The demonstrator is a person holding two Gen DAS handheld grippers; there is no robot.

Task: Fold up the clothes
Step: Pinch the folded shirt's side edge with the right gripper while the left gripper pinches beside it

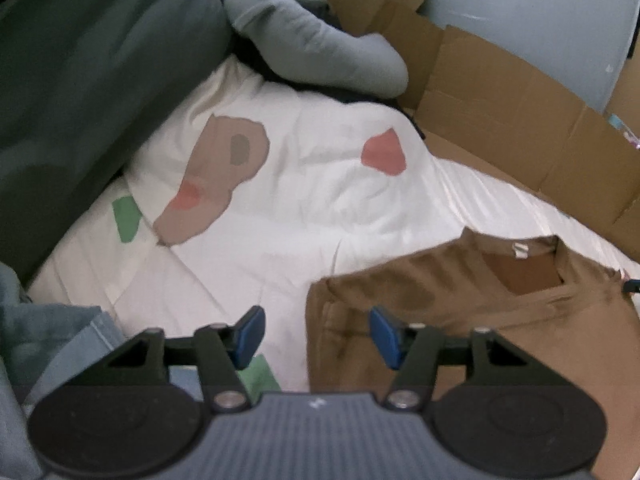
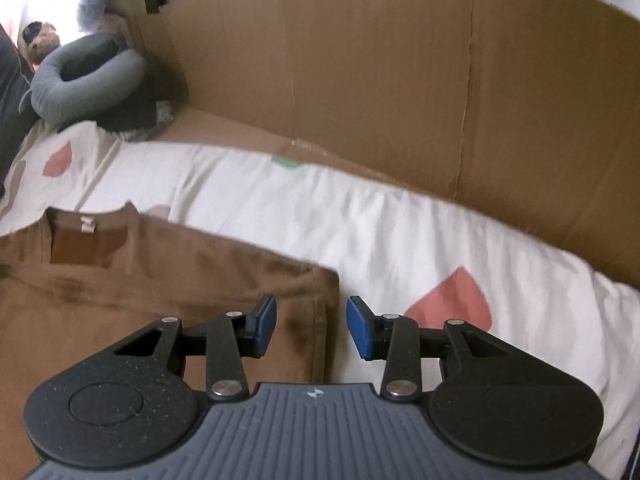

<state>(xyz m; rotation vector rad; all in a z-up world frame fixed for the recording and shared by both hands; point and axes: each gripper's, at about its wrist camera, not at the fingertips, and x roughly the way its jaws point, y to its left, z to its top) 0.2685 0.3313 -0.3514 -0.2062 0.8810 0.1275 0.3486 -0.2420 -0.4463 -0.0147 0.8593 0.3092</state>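
Now the brown, soft-napped shirt (image 1: 460, 304) lies flat on the white quilt with pink, tan and green patches (image 1: 304, 200), filling the lower right of the left wrist view and the lower left of the right wrist view. Both the left gripper (image 1: 316, 334) and the right gripper (image 2: 311, 326) hover with jaws spread apart, empty, over the shirt's side edges. Tall brown cardboard panels (image 2: 360, 92) line the quilt's far side.

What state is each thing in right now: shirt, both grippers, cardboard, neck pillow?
Shirt: flat on the bed, collar away from the grippers, side edges folded in.
Left gripper: open, empty, over the shirt's left edge.
Right gripper: open, empty, over the shirt's right edge.
Cardboard: unfolded, standing along the bed.
Neck pillow: lying curled.
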